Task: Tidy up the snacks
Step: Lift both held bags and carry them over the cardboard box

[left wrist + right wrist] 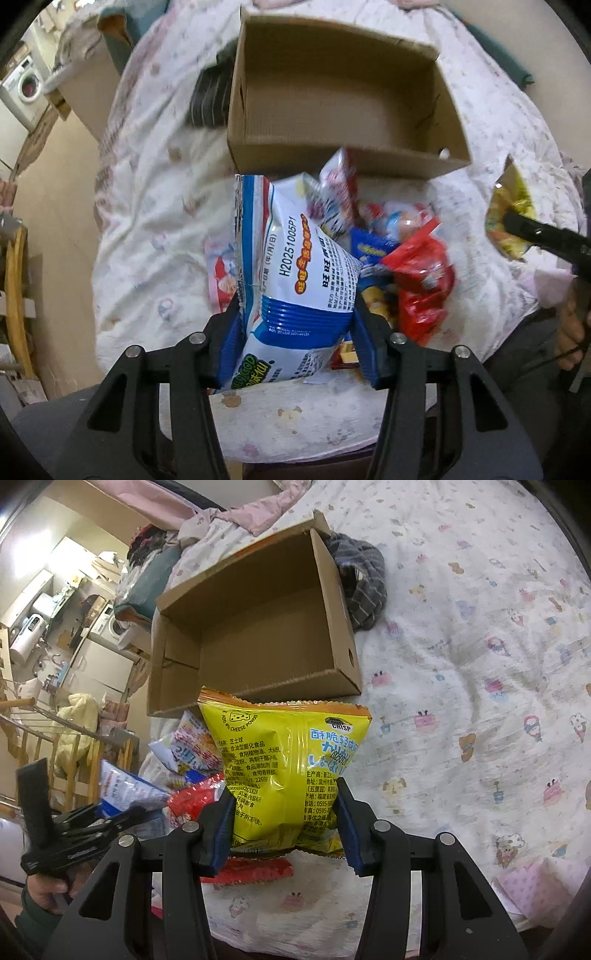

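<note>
My left gripper point(295, 321) is shut on a blue and white snack bag point(295, 273) and holds it above a pile of snack packets point(413, 266) on the bed. My right gripper point(286, 808) is shut on a yellow cheese crisp bag point(284, 764), which also shows at the right of the left wrist view point(511, 210). An open, empty cardboard box point(340, 92) lies on the bed just beyond both bags; it also shows in the right wrist view point(258, 627). The left gripper shows at the lower left of the right wrist view point(122, 816).
The bed has a white printed sheet point(480, 664). A dark striped cloth point(365, 587) lies against the box's side. A red packet point(255, 871) lies under the yellow bag. Wooden rails point(55, 760) and room clutter stand beyond the bed's left edge.
</note>
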A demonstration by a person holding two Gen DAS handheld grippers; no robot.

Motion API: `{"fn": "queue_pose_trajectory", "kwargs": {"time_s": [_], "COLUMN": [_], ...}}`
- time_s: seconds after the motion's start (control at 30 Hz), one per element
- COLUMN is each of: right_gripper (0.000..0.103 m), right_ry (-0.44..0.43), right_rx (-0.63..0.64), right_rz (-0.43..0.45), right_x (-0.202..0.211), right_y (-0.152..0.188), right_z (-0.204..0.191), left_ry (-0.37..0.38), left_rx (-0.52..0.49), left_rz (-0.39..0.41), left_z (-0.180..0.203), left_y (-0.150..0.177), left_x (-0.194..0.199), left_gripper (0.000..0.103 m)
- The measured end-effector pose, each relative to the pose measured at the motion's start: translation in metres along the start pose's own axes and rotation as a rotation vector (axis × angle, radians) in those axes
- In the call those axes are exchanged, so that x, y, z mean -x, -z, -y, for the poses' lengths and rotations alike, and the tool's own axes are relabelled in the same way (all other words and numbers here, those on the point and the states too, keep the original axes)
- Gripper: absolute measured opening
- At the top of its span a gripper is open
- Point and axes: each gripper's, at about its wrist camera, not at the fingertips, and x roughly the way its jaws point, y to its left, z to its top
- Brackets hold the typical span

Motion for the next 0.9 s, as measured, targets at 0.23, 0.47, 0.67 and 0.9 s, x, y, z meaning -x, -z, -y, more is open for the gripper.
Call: {"fn": "queue_pose_trajectory", "kwargs": {"time_s": [0.23,0.47,0.67,0.9], "right_gripper": [0.051,0.051,0.051,0.051], "right_ry": [-0.038,-0.088,-0.096,-0.079], "right_rx": [0.031,0.066,0.082,0.121], "right_rz": [0.092,0.226,0.27,0.282], "right_x": [0.026,0.055,0.057,0.049], "right_y": [0.003,-0.001,-0.012,-0.03], "right_z": [-0.007,-0.018,-0.028,-0.041], "left_ry": [-0.07,-0.123,-0.124,-0.127], "left_rx": [0.012,0.064,0.06,0.036], "left_rz": [0.096,0.208,0.253,0.274], "left_z": [0.001,-0.006,-0.004,0.002], "left_y": [-0.014,-0.034,-0.055,-0.077], "left_x": [0.031,0.058,0.063,0.055], "left_gripper": [0.049,0.049,0.049,0.049]}}
